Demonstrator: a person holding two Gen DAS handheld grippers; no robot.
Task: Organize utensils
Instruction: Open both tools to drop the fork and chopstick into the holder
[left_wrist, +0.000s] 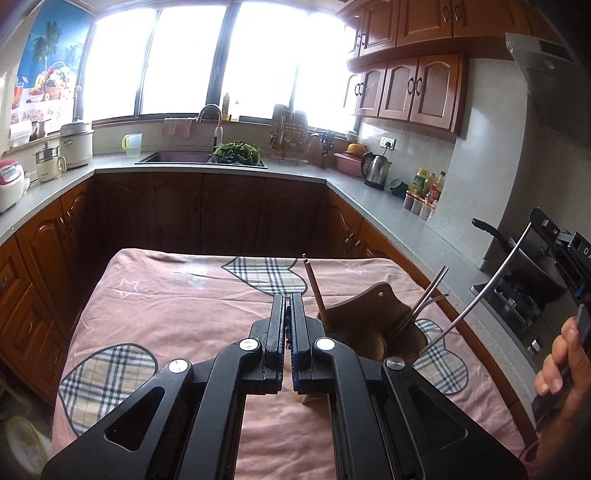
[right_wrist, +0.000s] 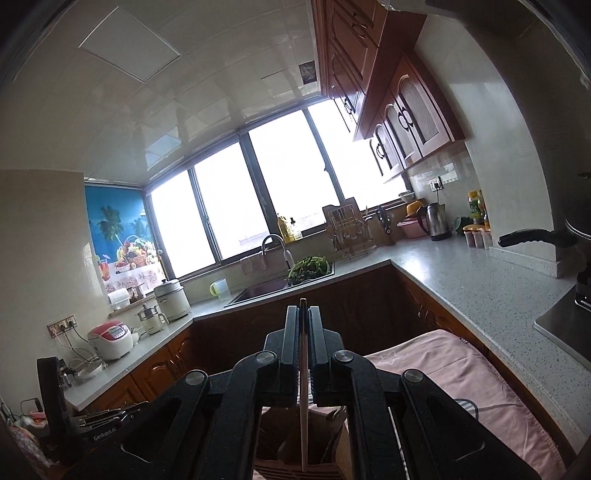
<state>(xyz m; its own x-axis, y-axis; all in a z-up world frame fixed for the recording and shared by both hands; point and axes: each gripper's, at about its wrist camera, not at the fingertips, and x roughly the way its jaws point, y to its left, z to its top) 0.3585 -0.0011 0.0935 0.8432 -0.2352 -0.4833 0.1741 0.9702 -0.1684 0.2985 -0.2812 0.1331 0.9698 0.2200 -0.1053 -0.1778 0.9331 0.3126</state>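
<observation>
A brown utensil holder (left_wrist: 373, 317) stands on the pink cloth table (left_wrist: 184, 291), right of my left gripper (left_wrist: 287, 306). It holds a brown chopstick (left_wrist: 314, 284) and metal utensils (left_wrist: 428, 295). My left gripper is shut and empty above the cloth. My right gripper (right_wrist: 303, 321) is shut on a long thin metal utensil (right_wrist: 303, 406) whose lower end reaches into the holder (right_wrist: 295, 435). In the left wrist view the same utensil (left_wrist: 480, 291) slants from the right gripper body (left_wrist: 565, 251) down into the holder.
Grey counters (left_wrist: 388, 206) run around the table with a sink (left_wrist: 177, 157), kettle (left_wrist: 375, 170), bottles (left_wrist: 424, 188), rice cookers (left_wrist: 75, 144) and a stove with a pan (left_wrist: 524, 254) at right. A hand (left_wrist: 561, 362) is at the right edge.
</observation>
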